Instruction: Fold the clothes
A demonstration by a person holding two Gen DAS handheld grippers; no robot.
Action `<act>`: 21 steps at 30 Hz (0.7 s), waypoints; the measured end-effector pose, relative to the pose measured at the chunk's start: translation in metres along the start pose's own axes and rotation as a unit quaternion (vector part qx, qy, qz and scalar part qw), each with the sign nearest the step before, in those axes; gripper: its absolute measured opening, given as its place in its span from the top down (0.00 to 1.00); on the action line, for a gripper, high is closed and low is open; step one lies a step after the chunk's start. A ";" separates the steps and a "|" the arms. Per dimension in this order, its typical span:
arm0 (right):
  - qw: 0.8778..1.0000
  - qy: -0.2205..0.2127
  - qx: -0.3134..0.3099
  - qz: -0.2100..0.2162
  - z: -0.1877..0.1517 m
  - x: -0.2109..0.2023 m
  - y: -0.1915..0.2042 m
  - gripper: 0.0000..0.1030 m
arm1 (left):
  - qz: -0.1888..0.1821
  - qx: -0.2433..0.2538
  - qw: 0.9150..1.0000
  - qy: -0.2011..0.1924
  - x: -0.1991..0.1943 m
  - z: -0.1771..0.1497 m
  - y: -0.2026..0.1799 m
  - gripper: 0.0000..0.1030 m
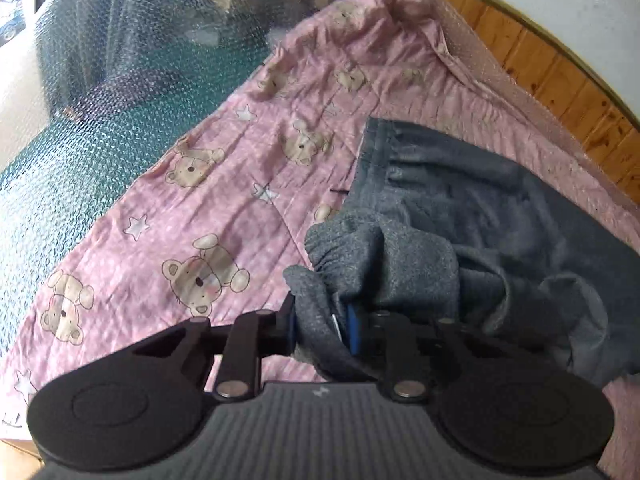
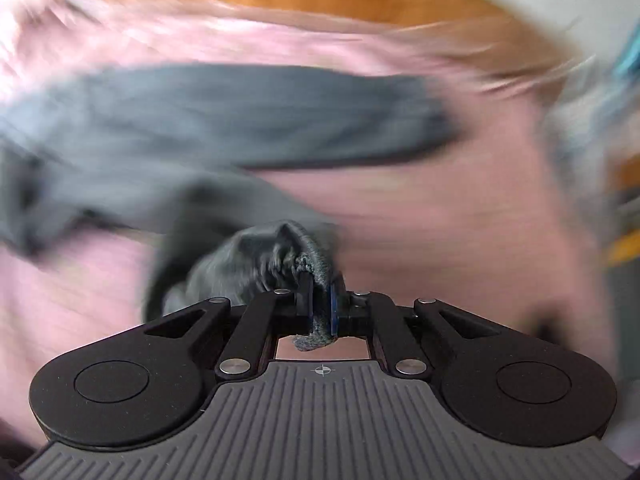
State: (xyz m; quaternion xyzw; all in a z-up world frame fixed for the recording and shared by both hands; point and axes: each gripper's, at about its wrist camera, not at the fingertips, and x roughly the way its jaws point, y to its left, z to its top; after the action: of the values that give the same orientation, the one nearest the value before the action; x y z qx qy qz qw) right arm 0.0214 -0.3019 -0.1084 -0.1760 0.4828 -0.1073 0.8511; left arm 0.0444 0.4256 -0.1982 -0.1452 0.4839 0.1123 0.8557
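Grey fleece garment held at two points above a pink bear-print sheet.

The pink sheet [image 1: 208,184] covers the bed, with bubble wrap [image 1: 120,40] beyond it. On it lies the grey garment [image 1: 480,200], partly bunched. The left gripper [image 1: 324,324] is closed on a bunched edge; the right gripper [image 2: 322,304] pinches a ribbed hem, the background blurred.

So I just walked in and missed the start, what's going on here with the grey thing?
A person is folding a grey garment on a pink teddy-bear blanket, with a handheld gripper in each hand. The left gripper is shut on a bunched edge of it. The right gripper is shut on another edge; that view is blurred. Most of the garment lies rumpled on the blanket.
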 end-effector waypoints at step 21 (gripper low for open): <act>0.951 0.023 0.276 0.134 -0.085 0.063 -0.023 0.40 | 0.023 0.042 0.999 -0.020 -0.009 -0.008 -0.015 0.78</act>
State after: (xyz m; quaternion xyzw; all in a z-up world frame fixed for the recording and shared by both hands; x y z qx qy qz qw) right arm -0.0195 -0.3621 -0.1880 0.1349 0.4730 -0.1259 0.8615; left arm 0.0387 0.4086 -0.1924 -0.0955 0.4741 0.1142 0.8678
